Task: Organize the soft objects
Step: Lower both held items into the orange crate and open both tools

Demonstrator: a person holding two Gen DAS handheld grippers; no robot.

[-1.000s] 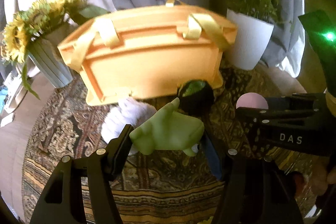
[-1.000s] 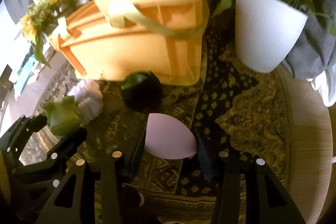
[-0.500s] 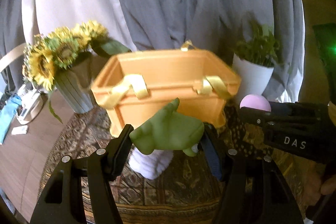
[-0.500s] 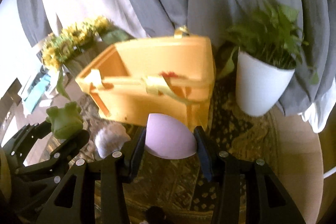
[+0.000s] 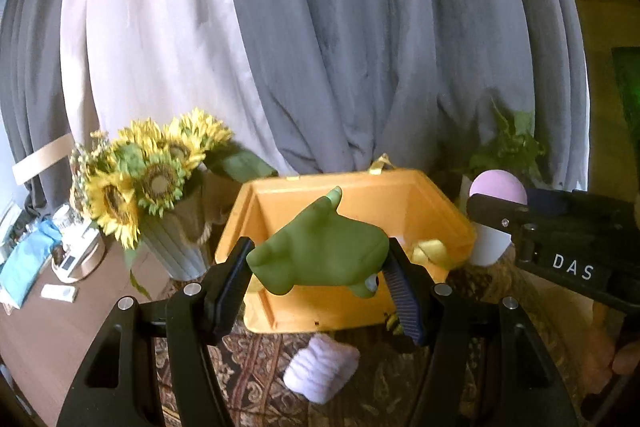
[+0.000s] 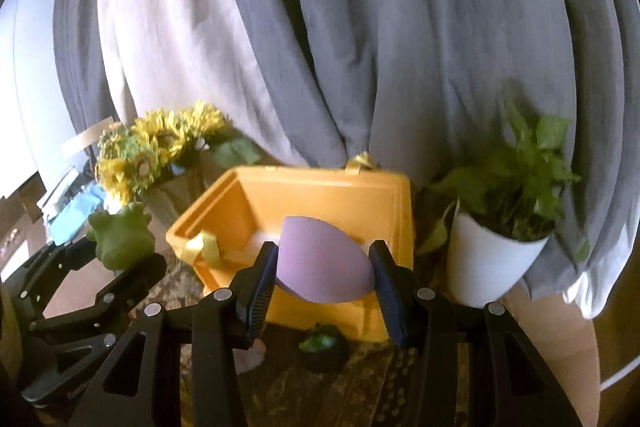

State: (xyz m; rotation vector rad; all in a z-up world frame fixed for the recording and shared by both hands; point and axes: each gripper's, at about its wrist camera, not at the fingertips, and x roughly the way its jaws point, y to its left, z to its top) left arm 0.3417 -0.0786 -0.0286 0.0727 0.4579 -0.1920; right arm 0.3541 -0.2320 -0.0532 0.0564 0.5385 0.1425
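My left gripper [image 5: 320, 279] is shut on a green soft frog toy [image 5: 320, 259], held in the air in front of the open orange basket [image 5: 424, 195]. My right gripper [image 6: 324, 275] is shut on a purple egg-shaped sponge [image 6: 320, 263], also raised before the basket [image 6: 320, 187]. The sponge also shows in the left wrist view [image 5: 498, 187], and the frog in the right wrist view [image 6: 122, 233]. A white fluffy soft object [image 5: 322, 373] and a dark green-and-black soft object [image 6: 324, 347] lie on the patterned cloth below the basket.
A vase of sunflowers [image 5: 148, 183] stands left of the basket. A white pot with a green plant [image 6: 496, 259] stands to its right. Grey and white curtains [image 5: 320, 47] hang behind. The patterned cloth [image 5: 248, 379] covers a round table.
Both grippers have risen with their toys, from near the table to about the basket's rim. The basket's open inside has come into view.
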